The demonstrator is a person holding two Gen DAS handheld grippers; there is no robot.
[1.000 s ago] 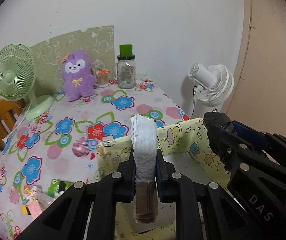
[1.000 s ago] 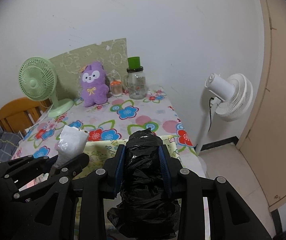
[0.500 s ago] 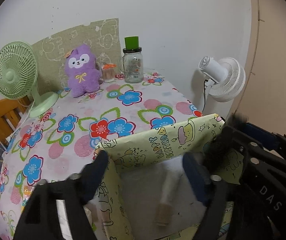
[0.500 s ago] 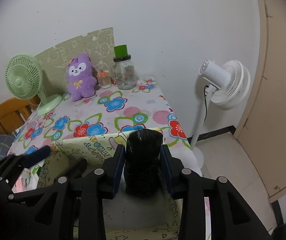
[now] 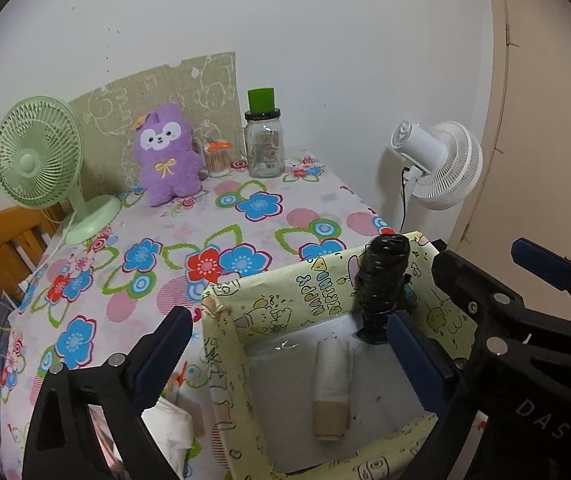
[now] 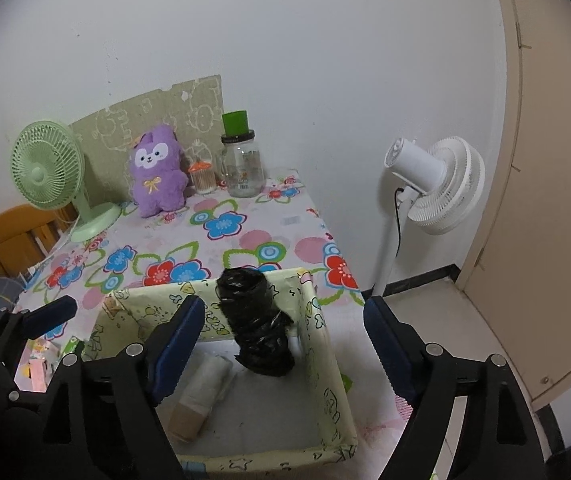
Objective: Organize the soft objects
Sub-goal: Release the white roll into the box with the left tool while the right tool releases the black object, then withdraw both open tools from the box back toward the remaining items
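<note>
Both grippers' fingers (image 5: 417,356) (image 6: 177,340) opening, apparently clear of both rolls.

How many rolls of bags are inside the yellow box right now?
2: a white roll lying flat on the yellow box's floor, and a black roll leaning against its far wall. None looks hidden.

The room is evenly lit, soft and slightly cool, with no hard shadows on the white wall (image 5: 325,40). Both views bulge like a fisheye, with black corners, and the door frame (image 6: 513,120) bends. Everything looks sharp, and only the black roll (image 6: 253,320) glints faintly.
</note>
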